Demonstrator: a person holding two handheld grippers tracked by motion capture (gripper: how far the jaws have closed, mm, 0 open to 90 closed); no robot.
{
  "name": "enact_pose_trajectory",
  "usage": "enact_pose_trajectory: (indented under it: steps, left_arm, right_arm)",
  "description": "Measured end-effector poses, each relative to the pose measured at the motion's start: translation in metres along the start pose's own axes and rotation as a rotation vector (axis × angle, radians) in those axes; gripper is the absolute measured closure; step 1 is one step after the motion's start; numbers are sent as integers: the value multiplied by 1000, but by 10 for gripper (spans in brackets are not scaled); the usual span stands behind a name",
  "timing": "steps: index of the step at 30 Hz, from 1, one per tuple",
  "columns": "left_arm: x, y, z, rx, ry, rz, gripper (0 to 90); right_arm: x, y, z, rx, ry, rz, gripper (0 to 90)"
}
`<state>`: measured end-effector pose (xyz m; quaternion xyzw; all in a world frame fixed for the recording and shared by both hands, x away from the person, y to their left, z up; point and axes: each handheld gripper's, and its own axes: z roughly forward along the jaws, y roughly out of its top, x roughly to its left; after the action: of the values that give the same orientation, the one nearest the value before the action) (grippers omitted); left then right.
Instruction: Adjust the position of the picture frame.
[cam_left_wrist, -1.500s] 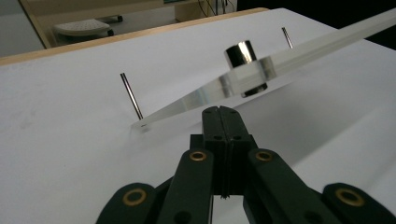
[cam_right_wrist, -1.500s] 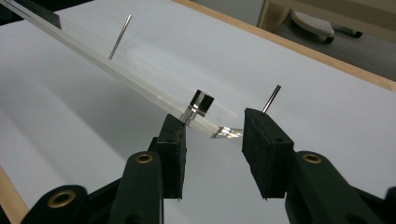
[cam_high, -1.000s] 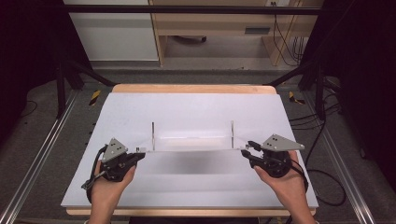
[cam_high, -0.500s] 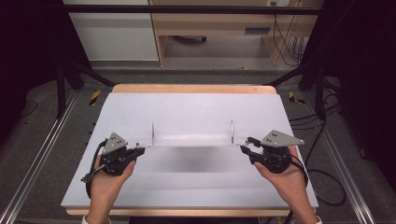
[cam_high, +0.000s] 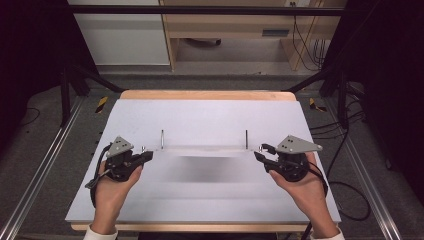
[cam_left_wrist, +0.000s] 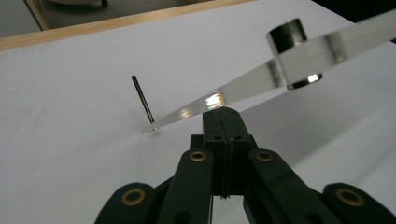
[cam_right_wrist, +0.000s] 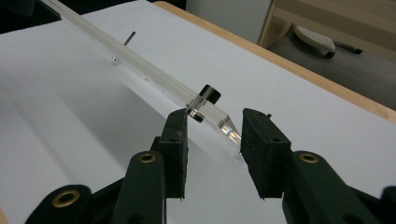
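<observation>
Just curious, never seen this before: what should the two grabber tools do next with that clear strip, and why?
Probably close the right gripper: its jaws stand open around the end of the clear strip without pressing it, while the left gripper is clamped shut on the other end.

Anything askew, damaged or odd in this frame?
Nothing looks damaged or spilled. The clear bar with two thin pins lies across the white table. The left gripper is shut at the bar's edge, while the right gripper stands open around the other end, not pinching it.
</observation>
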<state>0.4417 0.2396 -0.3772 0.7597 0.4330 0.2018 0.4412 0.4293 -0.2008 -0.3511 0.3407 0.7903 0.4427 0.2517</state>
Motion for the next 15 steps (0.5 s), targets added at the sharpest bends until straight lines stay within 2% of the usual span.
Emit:
enact_pose_trajectory:
  steps: [15]
  left_arm:
    - [6,11,5,9,10,-2,895]
  right_arm:
    - [-11,9,7,-18,3,27,626]
